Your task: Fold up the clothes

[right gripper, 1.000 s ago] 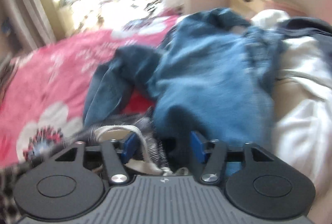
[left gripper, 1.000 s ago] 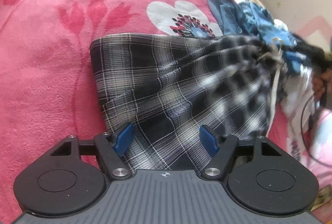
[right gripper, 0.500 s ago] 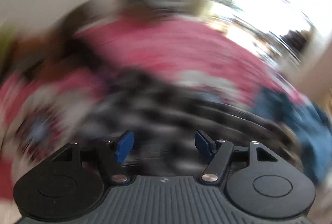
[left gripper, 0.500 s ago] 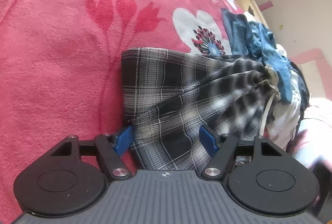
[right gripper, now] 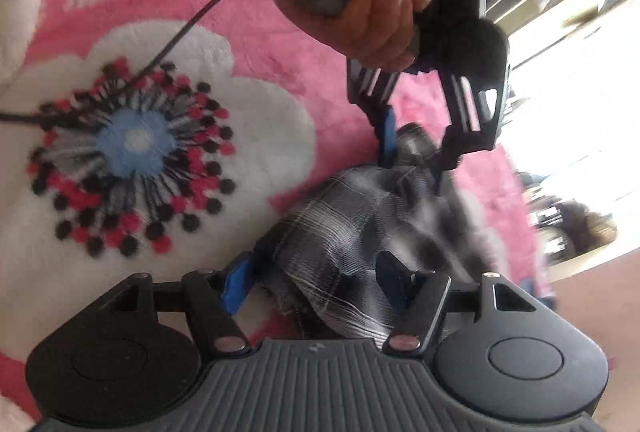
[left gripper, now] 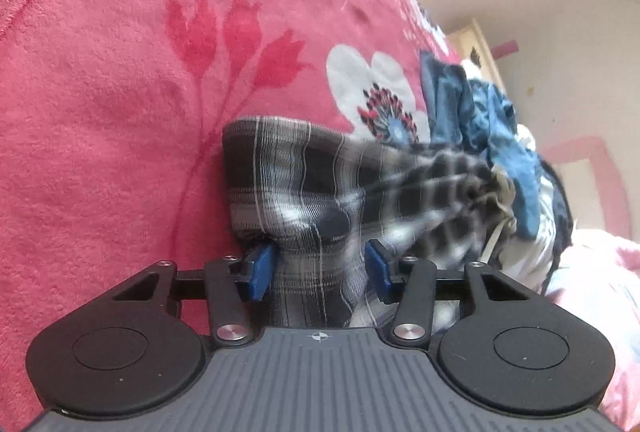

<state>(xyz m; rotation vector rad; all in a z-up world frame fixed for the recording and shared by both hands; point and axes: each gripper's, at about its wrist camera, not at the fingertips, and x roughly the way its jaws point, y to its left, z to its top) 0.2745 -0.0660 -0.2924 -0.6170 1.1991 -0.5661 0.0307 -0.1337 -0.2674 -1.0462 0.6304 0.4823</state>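
Plaid garment [left gripper: 304,171] lies bunched on the pink floral blanket [left gripper: 120,111], stretched between the two grippers rather than spread flat.

Left gripper [left gripper: 320,268]: blue pads part-way in, with a ridge of plaid filling the gap between them. Cloth touches the left pad; contact at the right pad is blurred, so I cannot tell whether the pinch is firm or the pads are only closing round the fold. In the right wrist view this same gripper [right gripper: 412,147], held by a hand [right gripper: 380,19], sits at the far end of the garment with its fingers down in the cloth.

Right gripper [right gripper: 312,284]: pads wide apart, a hump of plaid between them, not clamped; the fabric rests in the gap, near end.

Judgement: one tool at each end suggests the aim is to tension or lift the piece so an edge can be squared. No clean fold line is visible.

Far right, a blue denim pile [left gripper: 480,119] sits just beside the plaid's far end.
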